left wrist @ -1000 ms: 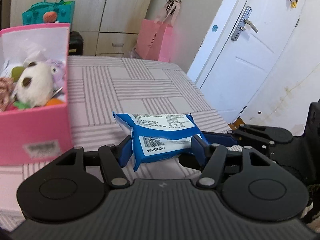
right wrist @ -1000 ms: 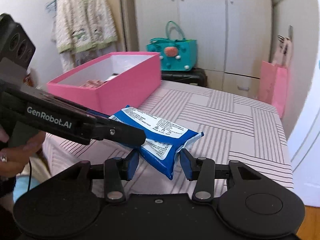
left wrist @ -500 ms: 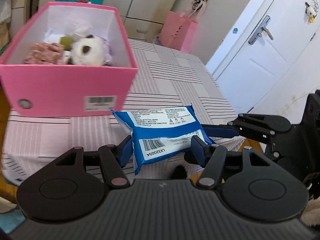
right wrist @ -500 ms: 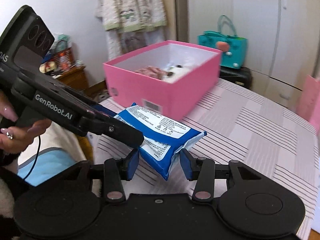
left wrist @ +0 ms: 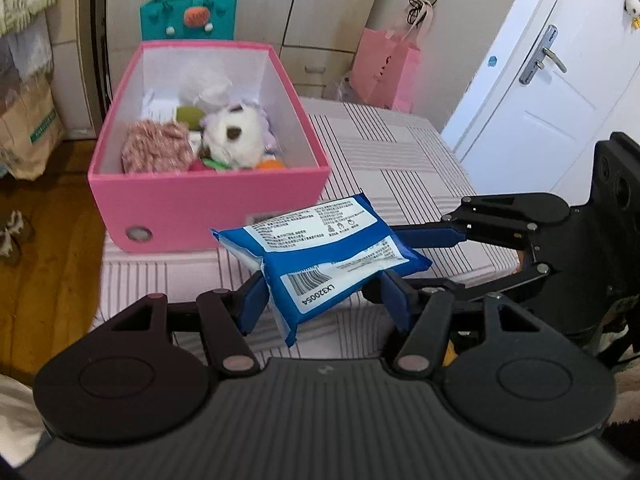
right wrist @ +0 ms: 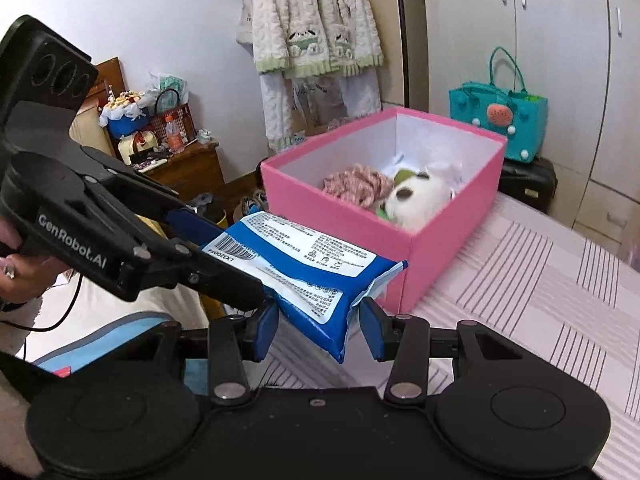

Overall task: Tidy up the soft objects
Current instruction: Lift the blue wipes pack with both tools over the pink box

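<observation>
Both grippers clamp the blue wipes pack [left wrist: 320, 256], left gripper [left wrist: 322, 300] and right gripper [right wrist: 318, 322] on opposite ends, just before the pink box [left wrist: 208, 200]. Carry it level over the near wall, then release both together above the plush toy [left wrist: 236, 140].

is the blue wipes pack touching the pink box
Apart. In the left wrist view the blue wipes pack hangs off the table between both grippers, with striped tablecloth showing between it and the pink box.
</observation>
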Demonstrator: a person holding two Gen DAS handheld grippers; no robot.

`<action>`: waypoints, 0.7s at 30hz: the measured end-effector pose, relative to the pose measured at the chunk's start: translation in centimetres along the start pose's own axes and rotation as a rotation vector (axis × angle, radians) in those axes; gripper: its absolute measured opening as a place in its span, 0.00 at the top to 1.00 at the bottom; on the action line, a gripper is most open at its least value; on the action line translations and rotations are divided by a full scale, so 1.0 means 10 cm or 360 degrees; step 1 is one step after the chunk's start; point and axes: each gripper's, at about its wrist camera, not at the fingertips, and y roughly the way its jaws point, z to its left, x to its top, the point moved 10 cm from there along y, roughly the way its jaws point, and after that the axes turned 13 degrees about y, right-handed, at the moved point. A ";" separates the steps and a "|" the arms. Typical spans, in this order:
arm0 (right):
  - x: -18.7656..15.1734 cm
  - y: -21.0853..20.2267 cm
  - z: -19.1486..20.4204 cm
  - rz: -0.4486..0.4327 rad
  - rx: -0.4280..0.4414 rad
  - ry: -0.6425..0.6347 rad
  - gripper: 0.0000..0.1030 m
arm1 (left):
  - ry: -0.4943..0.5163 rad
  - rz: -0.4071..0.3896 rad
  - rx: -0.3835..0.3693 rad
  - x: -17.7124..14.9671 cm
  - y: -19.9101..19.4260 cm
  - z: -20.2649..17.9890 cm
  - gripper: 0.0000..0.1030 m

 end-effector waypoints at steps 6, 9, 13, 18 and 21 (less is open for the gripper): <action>0.32 0.09 -0.09 -0.0049 0.0017 -0.0011 0.51 | -0.0105 -0.0110 -0.0009 0.23 0.00 0.18 0.42; 0.51 0.13 -0.13 -0.0103 0.0009 -0.0066 0.51 | -0.0101 -0.0181 0.0034 0.40 -0.01 0.27 0.42; 0.79 0.26 -0.22 -0.0191 0.0014 -0.0131 0.51 | -0.0103 -0.0274 0.0104 0.66 0.02 0.47 0.42; 1.17 0.48 -0.40 -0.0246 0.0003 -0.0167 0.51 | -0.0093 -0.0391 0.0243 1.03 0.16 0.72 0.42; 1.41 0.66 -0.51 -0.0253 0.0017 -0.0132 0.51 | -0.0021 -0.0474 0.0352 1.22 0.25 0.86 0.42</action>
